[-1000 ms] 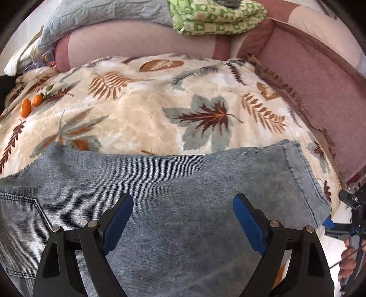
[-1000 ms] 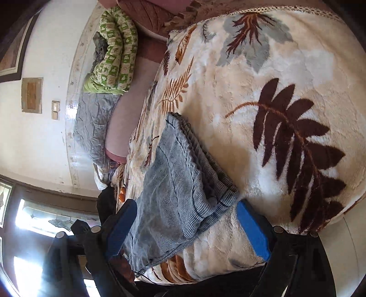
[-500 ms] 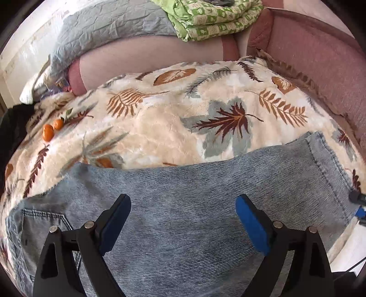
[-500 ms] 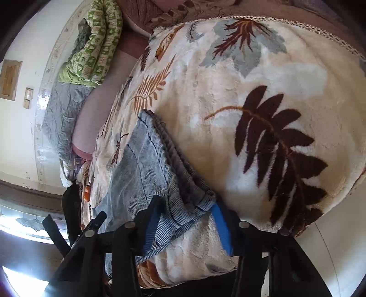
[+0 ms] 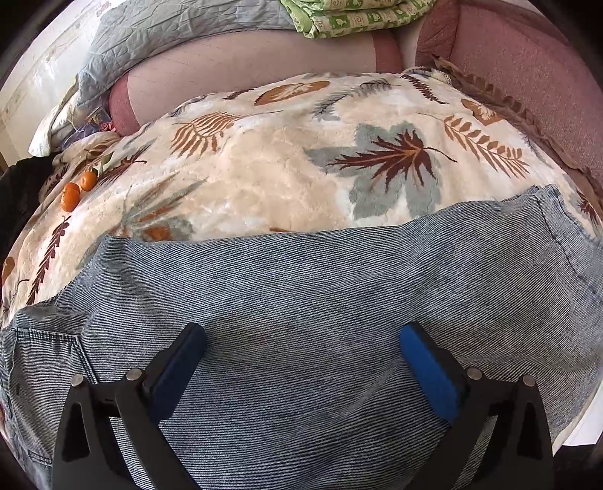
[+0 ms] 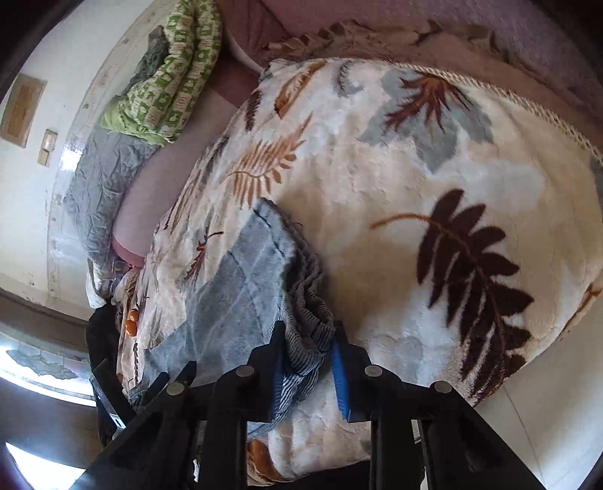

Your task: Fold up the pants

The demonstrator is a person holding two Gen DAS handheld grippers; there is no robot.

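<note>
At six o'clock in my right wrist view, the right gripper (image 6: 307, 362) is closing its blue pads on the bunched hem of the pants (image 6: 241, 294), and the cloth is pinched between them. In my left wrist view the left gripper (image 5: 301, 362) is opening wide, with nothing between its fingers, just above the denim, which lies flat from nine to three o'clock on the leaf-pattern blanket (image 5: 264, 169). Farther, two small oranges (image 5: 77, 188) lie at ten o'clock, and a green folded cloth (image 5: 350, 17) rests at twelve beside a grey quilt (image 5: 181, 30).
</note>
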